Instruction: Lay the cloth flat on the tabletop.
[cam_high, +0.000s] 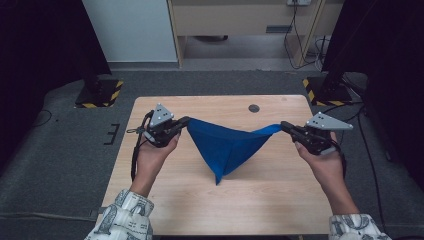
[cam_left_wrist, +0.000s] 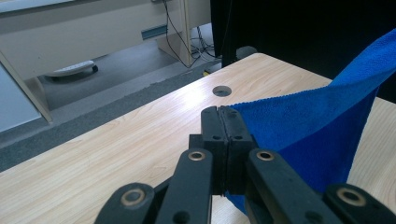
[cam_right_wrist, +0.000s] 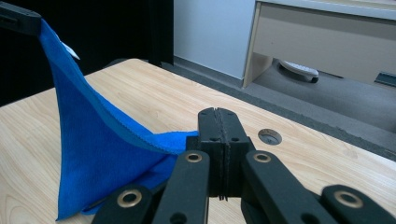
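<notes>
Left gripper (cam_high: 184, 121): clenched on one corner of the soft blue microfibre cloth (cam_high: 225, 147).
Right gripper (cam_high: 285, 126): clenched on the opposite corner.
Cloth: hung between the jaws, tip near the light wooden table (cam_high: 150, 175).
Risk: a thinly pinched corner can be pulled out if the cloth is stretched.

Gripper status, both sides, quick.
Left gripper: shut on one corner of the blue microfibre cloth.
Right gripper: shut on the opposite corner of the cloth, which hangs between them.

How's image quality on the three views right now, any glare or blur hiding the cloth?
High view: even light, dark surround, blue cloth sharp. Left gripper view: soft glare on the table by the grommet hole; near fingers slightly soft. Right gripper view: cloth clear, background dark at left.
</notes>
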